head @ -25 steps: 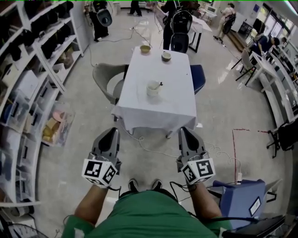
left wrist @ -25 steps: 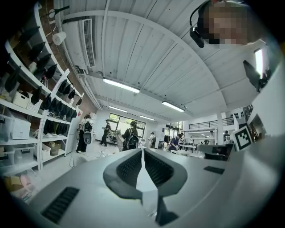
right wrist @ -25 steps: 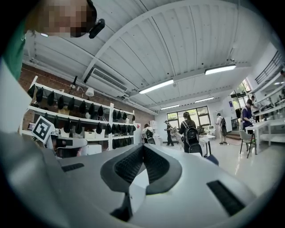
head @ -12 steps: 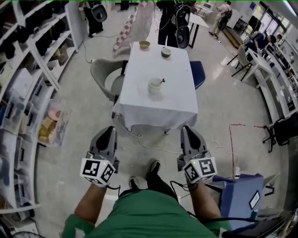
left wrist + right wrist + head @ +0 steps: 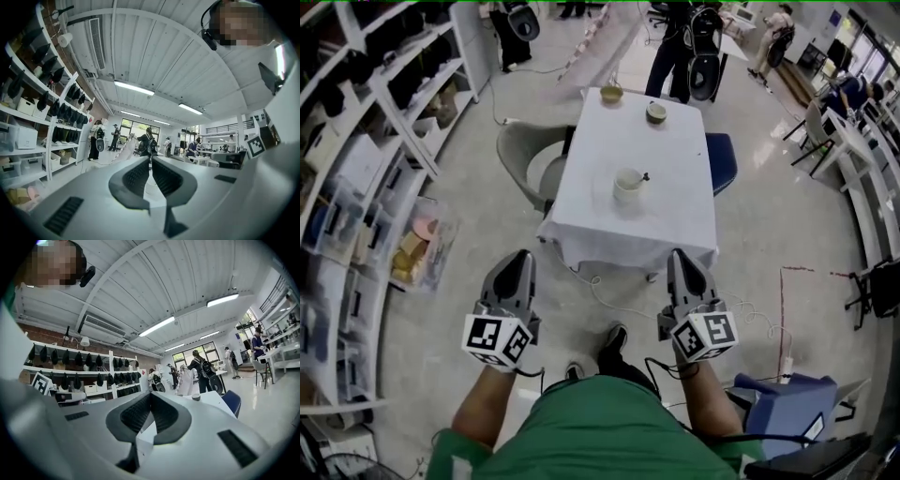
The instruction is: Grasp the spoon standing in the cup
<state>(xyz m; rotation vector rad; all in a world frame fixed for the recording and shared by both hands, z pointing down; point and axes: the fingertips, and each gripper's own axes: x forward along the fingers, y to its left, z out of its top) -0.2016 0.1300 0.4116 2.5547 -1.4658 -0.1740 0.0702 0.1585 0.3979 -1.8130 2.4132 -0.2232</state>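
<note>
A white cup (image 5: 627, 184) stands near the middle of a table with a white cloth (image 5: 600, 220), and a dark-handled spoon (image 5: 643, 177) leans out of it to the right. The table is well ahead of both grippers. My left gripper (image 5: 522, 257) is held over the floor short of the table's near left corner, its jaws shut with nothing between them (image 5: 150, 162). My right gripper (image 5: 681, 255) hangs short of the near right corner, jaws also shut and empty (image 5: 150, 398). The right gripper view shows the table's far end (image 5: 213, 399).
Two small bowls (image 5: 611, 93) (image 5: 656, 112) sit at the table's far end. A grey chair (image 5: 528, 159) stands at its left, a blue chair (image 5: 722, 159) at its right. Shelving (image 5: 366, 141) lines the left wall. A cable (image 5: 614, 300) lies on the floor; a blue box (image 5: 783, 403) is at lower right. People stand beyond the table.
The table and cup have drifted rightward and slightly lower in the head view as the person steps toward them. Both grippers keep their pose and stay shut.
</note>
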